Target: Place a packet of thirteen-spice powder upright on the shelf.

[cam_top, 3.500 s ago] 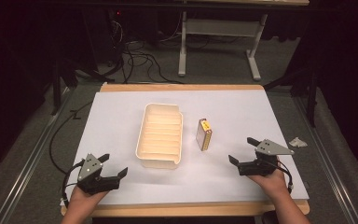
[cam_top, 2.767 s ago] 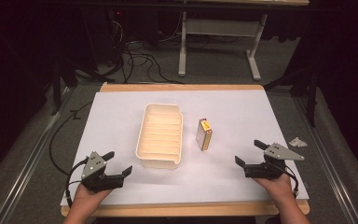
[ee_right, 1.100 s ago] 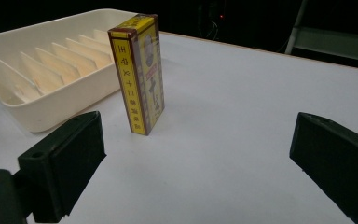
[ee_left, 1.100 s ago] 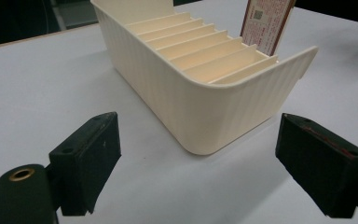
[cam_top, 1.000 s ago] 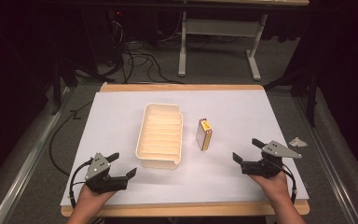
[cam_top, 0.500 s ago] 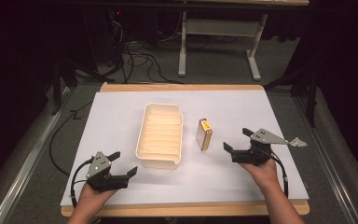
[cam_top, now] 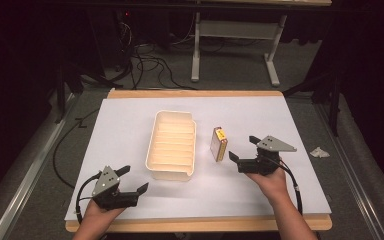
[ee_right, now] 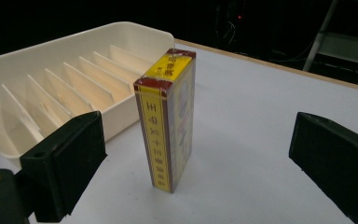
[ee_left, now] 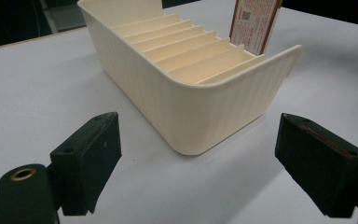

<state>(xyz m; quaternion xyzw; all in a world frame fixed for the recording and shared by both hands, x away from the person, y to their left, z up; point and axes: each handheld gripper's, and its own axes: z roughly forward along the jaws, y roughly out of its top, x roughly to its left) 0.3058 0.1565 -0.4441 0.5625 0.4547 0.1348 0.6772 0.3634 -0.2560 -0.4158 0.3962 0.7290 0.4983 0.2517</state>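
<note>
- Right tool [cam_top: 244,148] is hovering wide open just beside the box [cam_top: 219,143], gripping nothing; jaws are flanking it in the right gripper view.
- Box is standing upright on the white worktop [cam_top: 260,115], right of the cream divider tray [cam_top: 173,145], apart from it.
- Left tool [cam_top: 132,180] is sitting open and empty near the worktop's front-left edge, pointing at the tray.

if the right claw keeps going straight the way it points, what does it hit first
Probably the upright yellow box: it stands centred between the open right claw jaws, apart from them, with the cream tray beyond it to one side.
</note>
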